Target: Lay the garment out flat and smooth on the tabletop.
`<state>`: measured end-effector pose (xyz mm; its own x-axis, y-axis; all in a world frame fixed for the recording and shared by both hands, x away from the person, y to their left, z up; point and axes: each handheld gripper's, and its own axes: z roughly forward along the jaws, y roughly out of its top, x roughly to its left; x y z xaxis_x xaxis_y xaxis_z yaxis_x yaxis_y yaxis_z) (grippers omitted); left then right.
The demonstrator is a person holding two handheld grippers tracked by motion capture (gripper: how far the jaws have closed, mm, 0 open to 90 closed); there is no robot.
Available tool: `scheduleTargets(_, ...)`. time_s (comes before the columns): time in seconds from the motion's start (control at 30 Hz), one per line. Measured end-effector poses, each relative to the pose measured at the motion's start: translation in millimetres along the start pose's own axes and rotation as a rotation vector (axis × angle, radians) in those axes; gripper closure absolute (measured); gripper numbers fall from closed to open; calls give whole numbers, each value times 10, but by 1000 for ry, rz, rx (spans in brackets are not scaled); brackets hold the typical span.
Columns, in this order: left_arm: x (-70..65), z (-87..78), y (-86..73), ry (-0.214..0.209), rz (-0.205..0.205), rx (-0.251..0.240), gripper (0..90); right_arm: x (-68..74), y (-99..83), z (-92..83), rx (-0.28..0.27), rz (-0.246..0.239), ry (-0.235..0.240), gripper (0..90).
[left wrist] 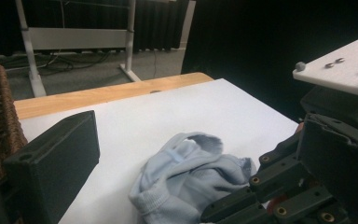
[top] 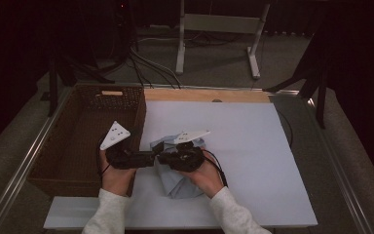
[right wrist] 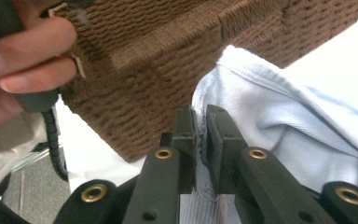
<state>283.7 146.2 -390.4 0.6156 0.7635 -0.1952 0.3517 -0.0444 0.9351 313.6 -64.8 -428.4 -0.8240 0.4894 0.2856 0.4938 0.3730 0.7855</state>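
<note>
A crumpled light blue garment (top: 180, 185) lies on the white board (top: 243, 146) just right of the wicker basket (top: 140, 114). My right gripper (top: 162, 156) points left at the garment's near-basket edge. In the right gripper view its jaws (right wrist: 200, 114) stand almost together, with a fold of the blue garment (right wrist: 270, 107) pinched between them. My left gripper (top: 151, 157) reaches from the basket side toward the same spot. One of its fingers (left wrist: 51, 168) stands far out to the left, wide of the garment (left wrist: 186, 172), with nothing against it.
The basket's woven wall (right wrist: 168, 70) is close behind the pinched fold, and the person's left hand (right wrist: 23, 56) is beside it. A wooden table edge (top: 204, 95) runs behind the board. A white metal stand (top: 219, 24) and cables sit on the floor beyond.
</note>
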Motion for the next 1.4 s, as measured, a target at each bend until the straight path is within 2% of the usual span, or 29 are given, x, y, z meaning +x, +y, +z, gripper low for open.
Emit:
scheduleTargets(0.27, -7, 21, -13, -3, -1, 7, 2, -60, -28, -53, -8, 5, -35, 752)
scheduleTargets(0.5, -15, 32, -17, -8, 1, 9, 2, -135, -22, -173, -37, -3, -100, 502)
scheduleTargets(0.73, -15, 37, -20, -11, 1, 10, 1, -238, -34, -303, -52, -2, -167, 357)
scheduleTargets(1.1, -16, 44, -24, -14, 1, 12, 2, -400, -137, -420, -43, 13, -236, 289)
scheduleTargets(1.4, -26, 59, -31, -17, 3, 19, 1, -513, -263, -486, -28, 31, -274, 254)
